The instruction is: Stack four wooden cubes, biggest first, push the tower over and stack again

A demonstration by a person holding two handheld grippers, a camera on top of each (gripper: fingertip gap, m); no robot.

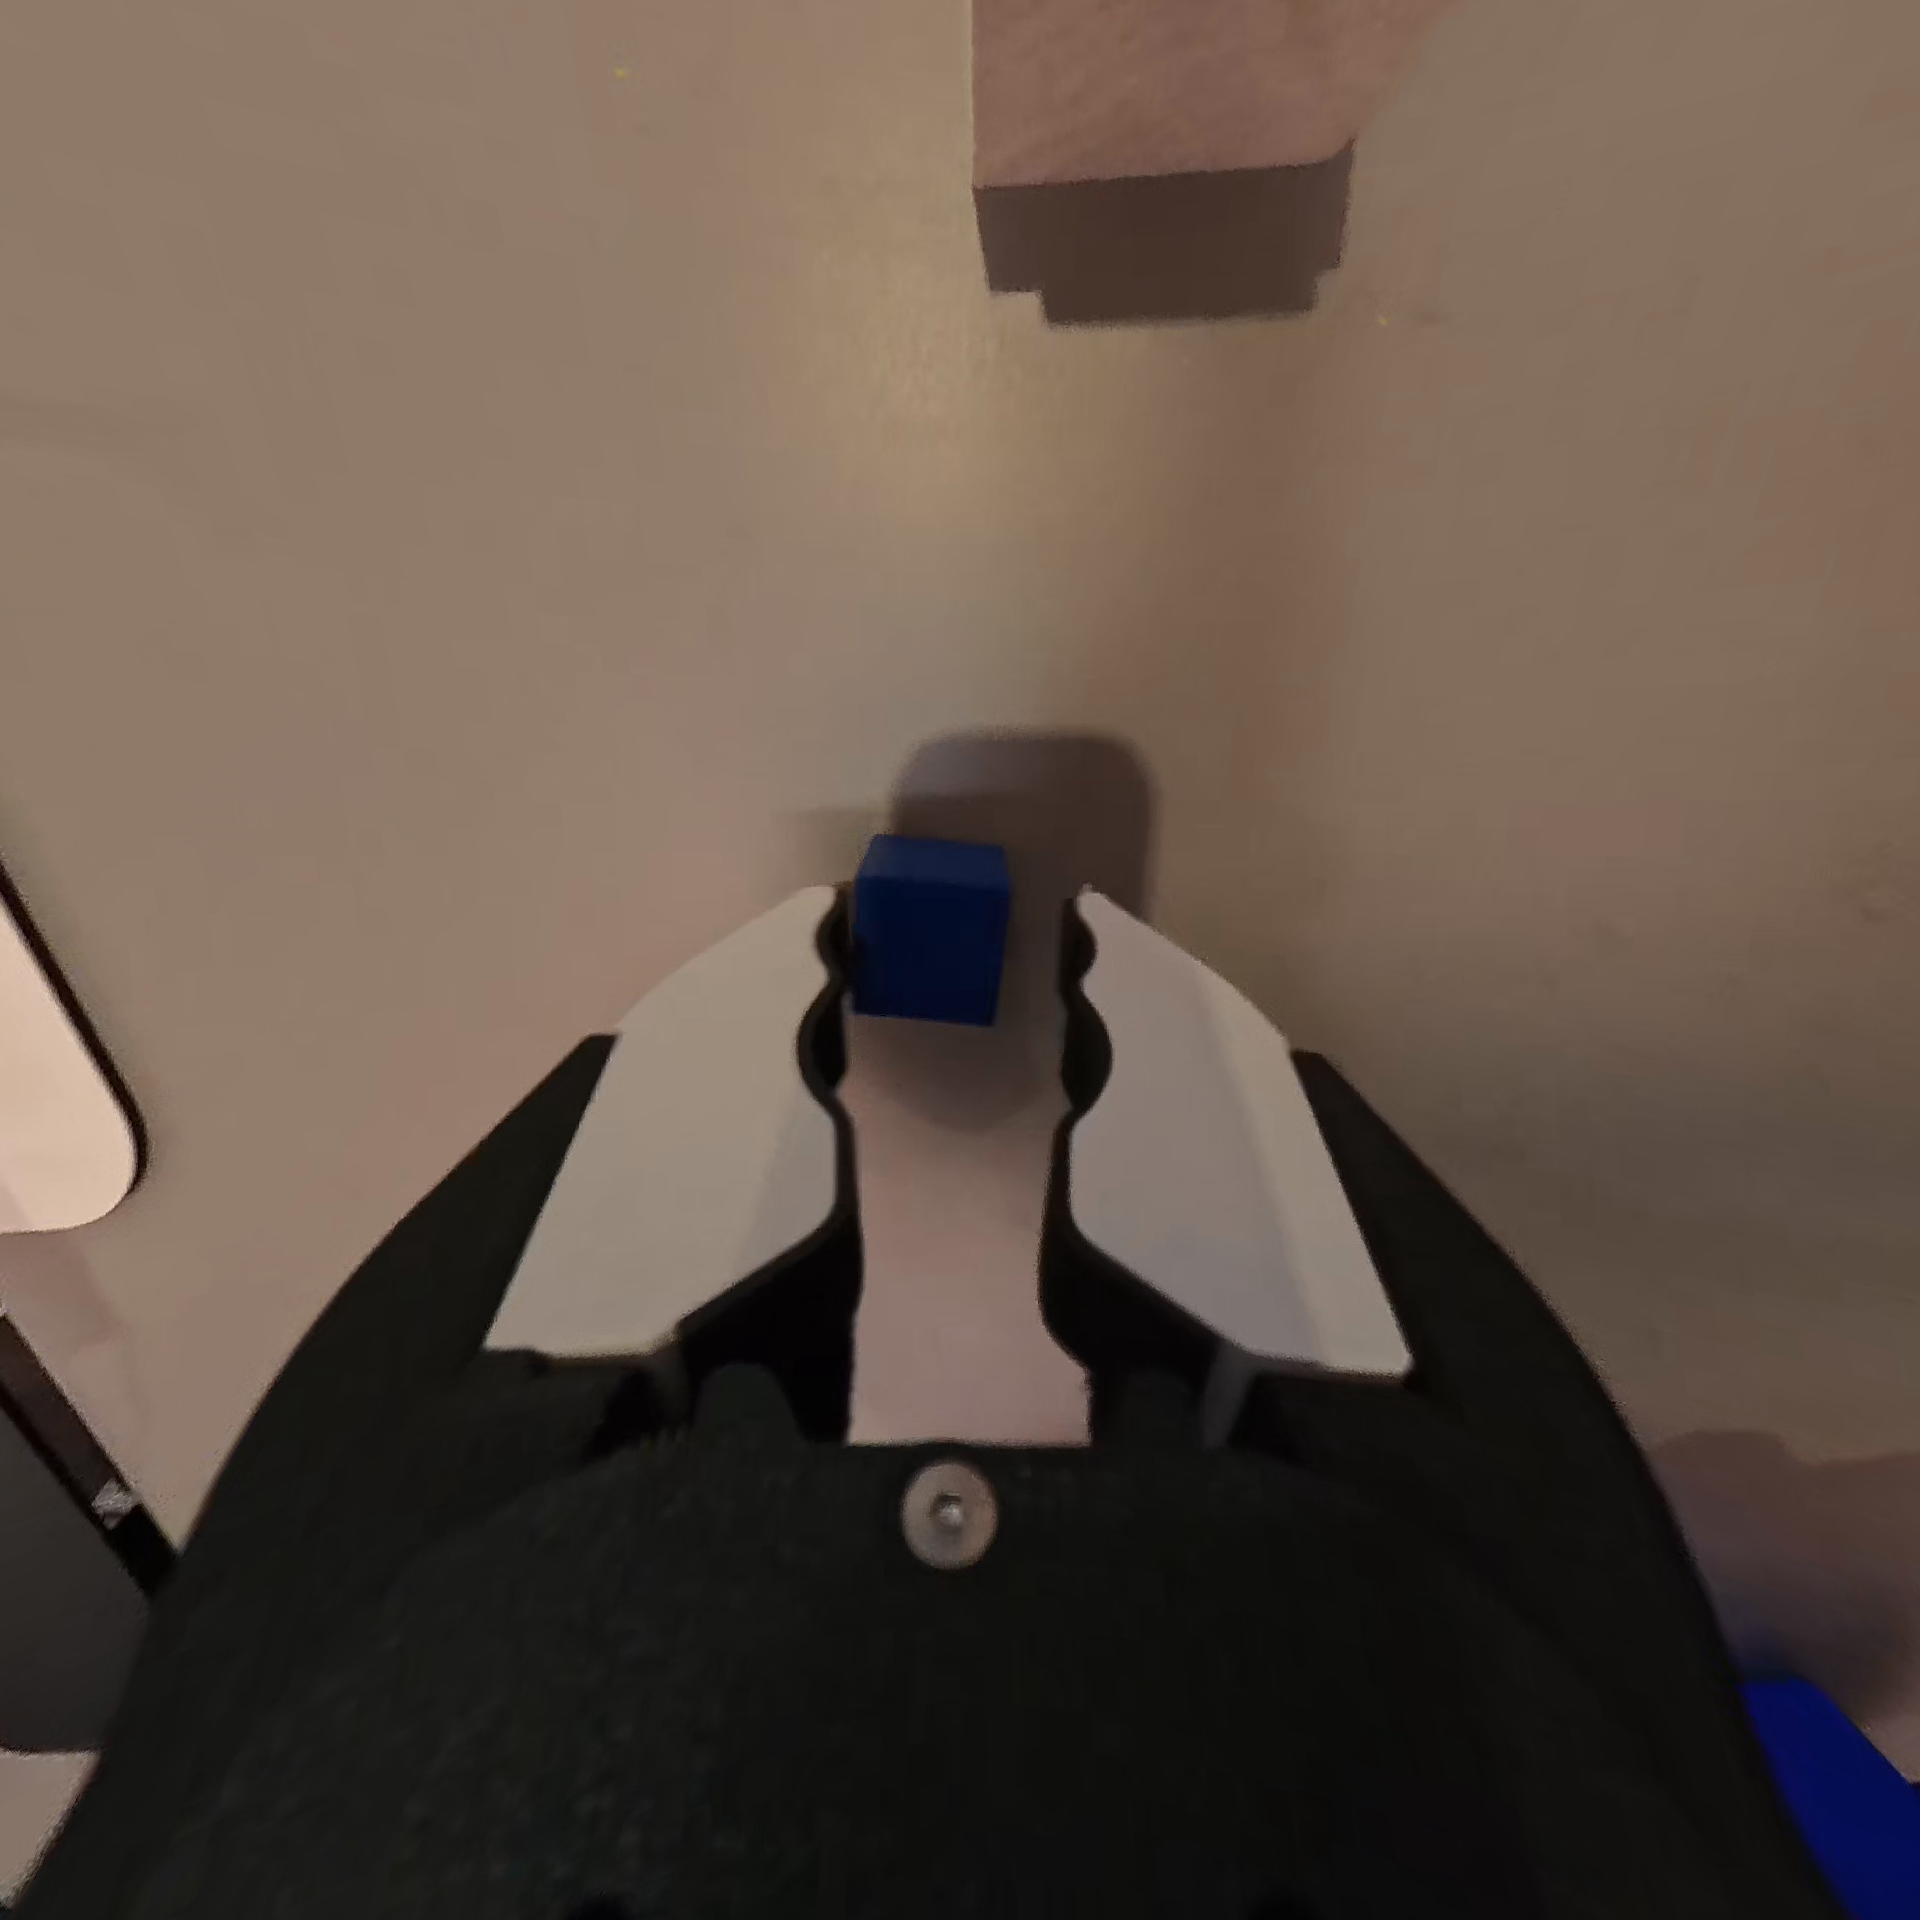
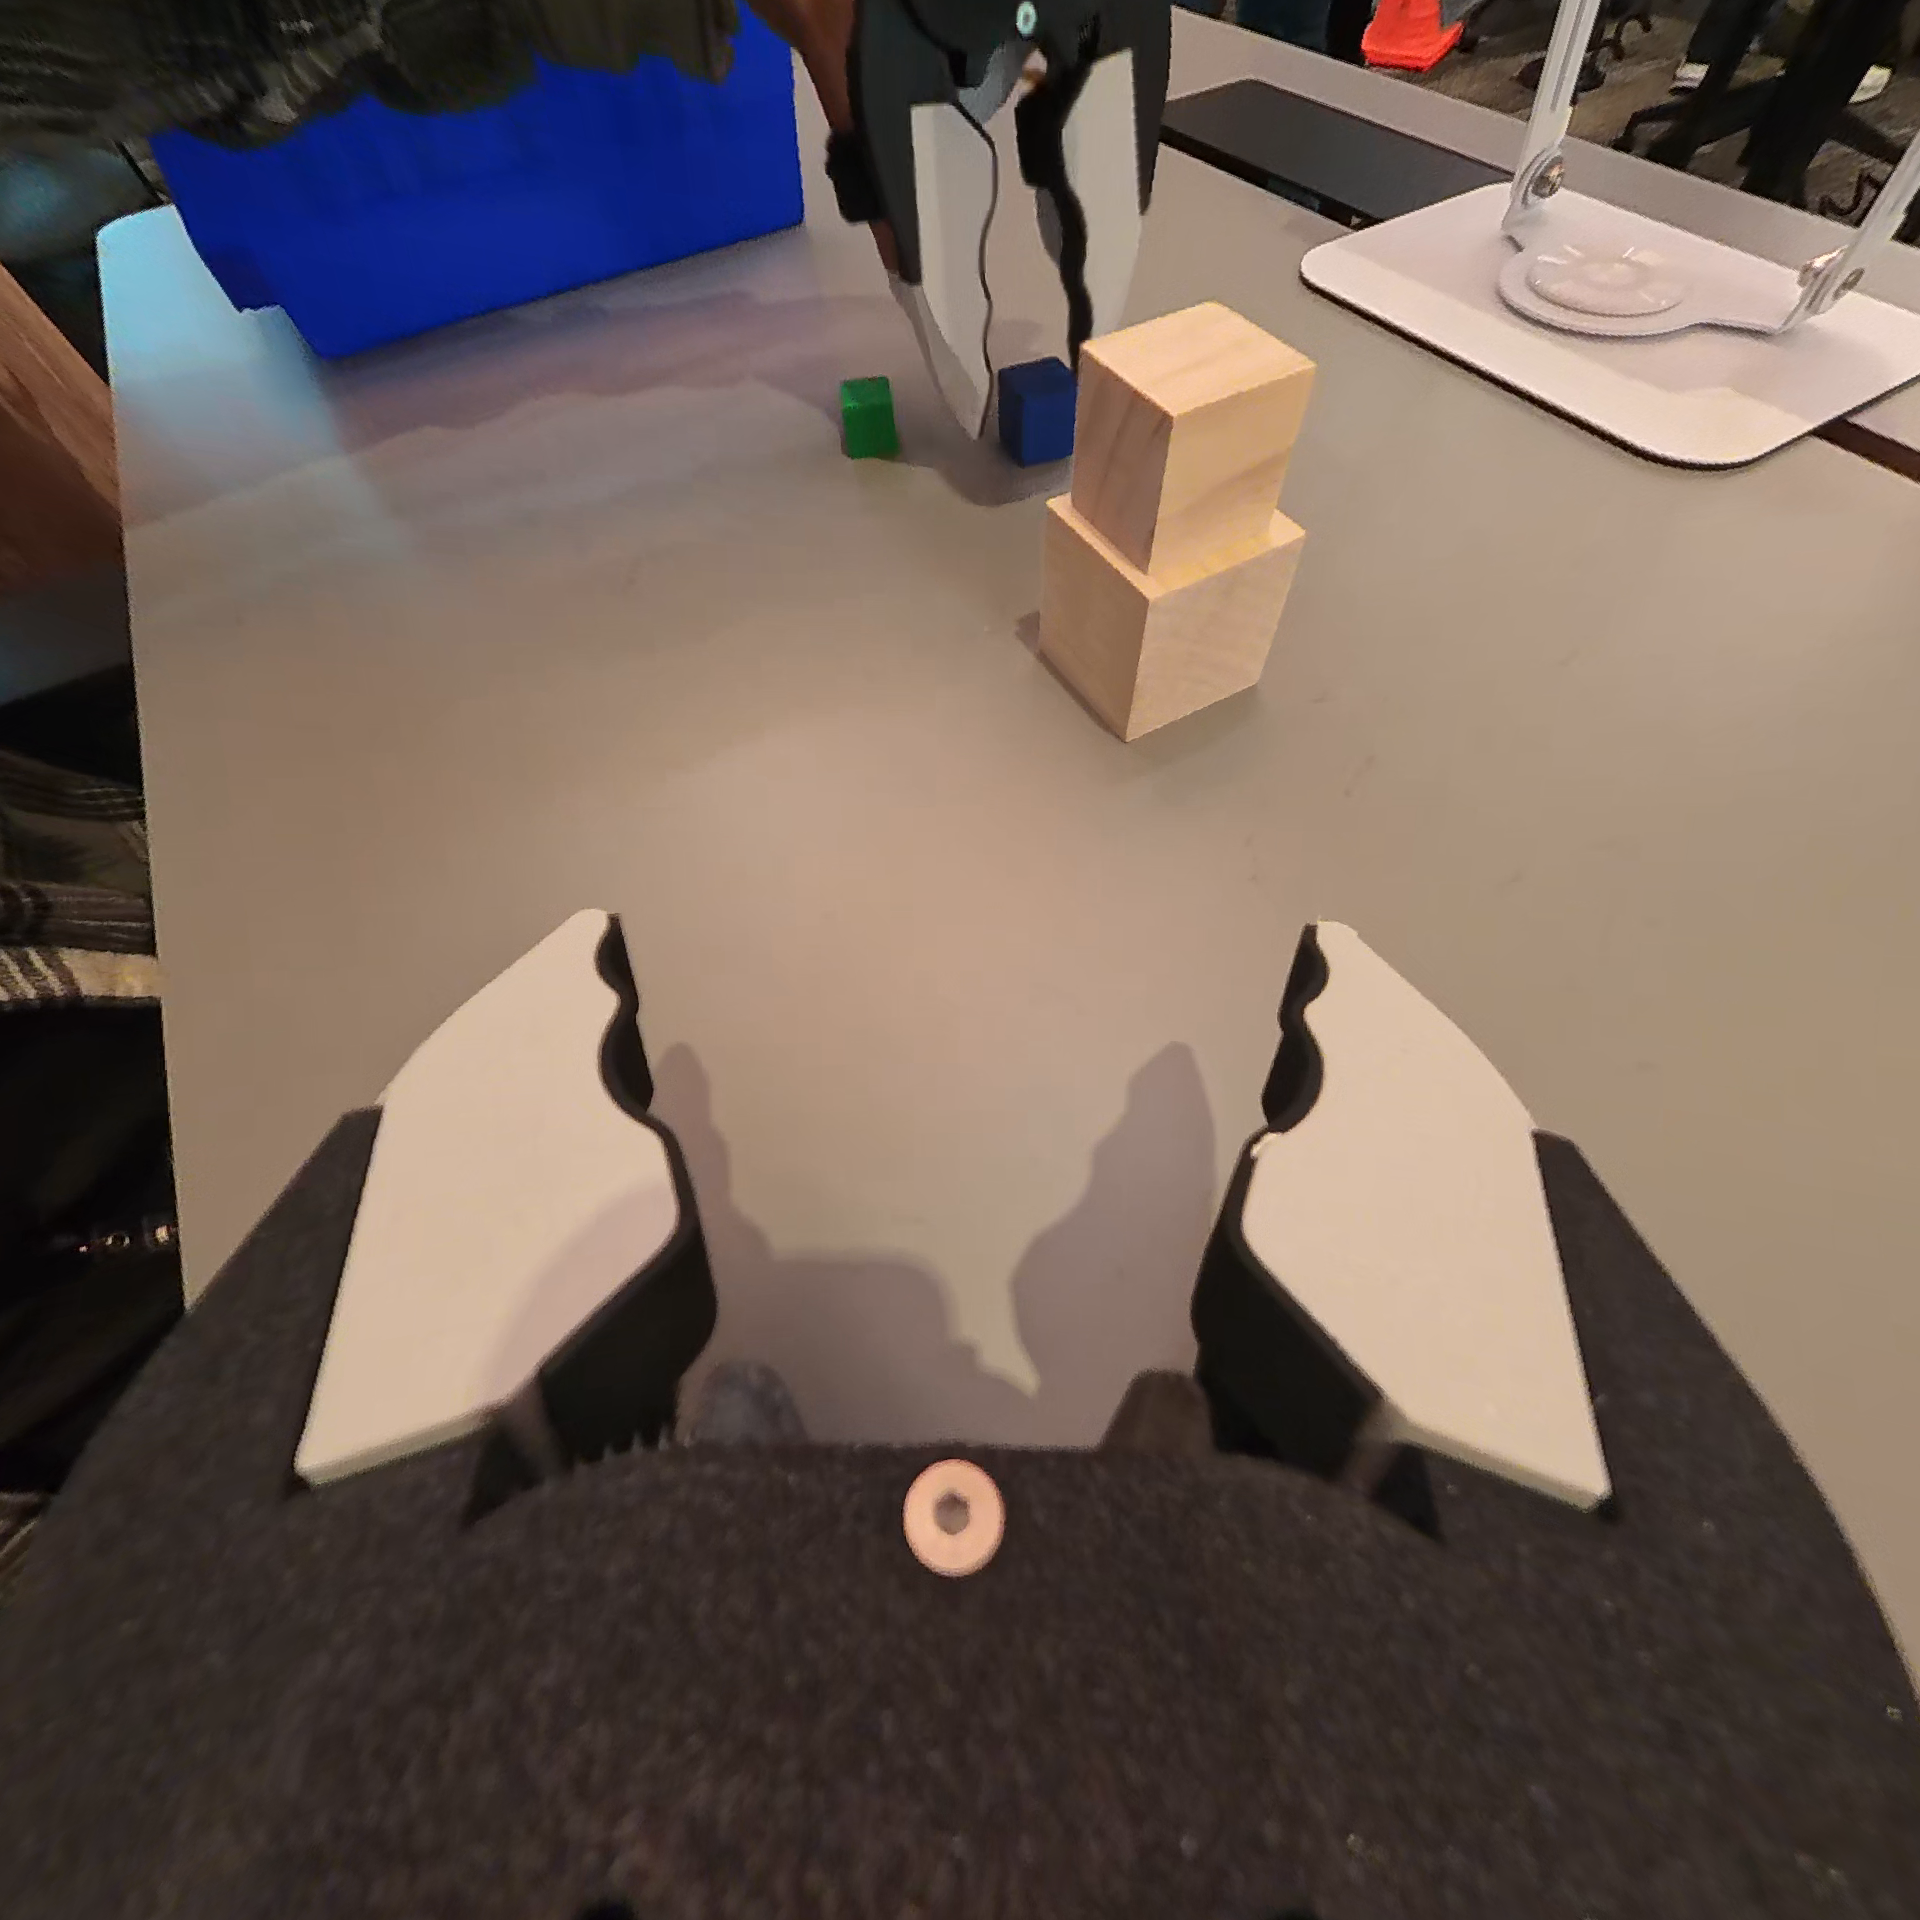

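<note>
Two plain wooden cubes stand stacked on the grey table (image 2: 727,727): the larger one (image 2: 1164,634) at the bottom, the smaller one (image 2: 1195,426) on top. The stack's top shows in the left wrist view (image 1: 1164,94). A small blue cube (image 1: 930,930) sits on the table between my left gripper's (image 1: 951,904) open fingers, against the left pad with a gap on the right. In the right wrist view the left gripper (image 2: 1027,376) points down over the blue cube (image 2: 1036,416); a small green cube (image 2: 868,416) lies to its left. My right gripper (image 2: 961,925) is open and empty above the near table.
A blue bin (image 2: 488,208) stands at the far left of the table. A white stand base (image 2: 1621,322) sits at the far right, with a black flat object (image 2: 1320,145) behind it. A person's sleeve shows at the left edge. Across from one pair of fingers to the other is roughly 30 centimetres. About 5 centimetres separates my left fingertips from the small green cube (image 2: 868,416).
</note>
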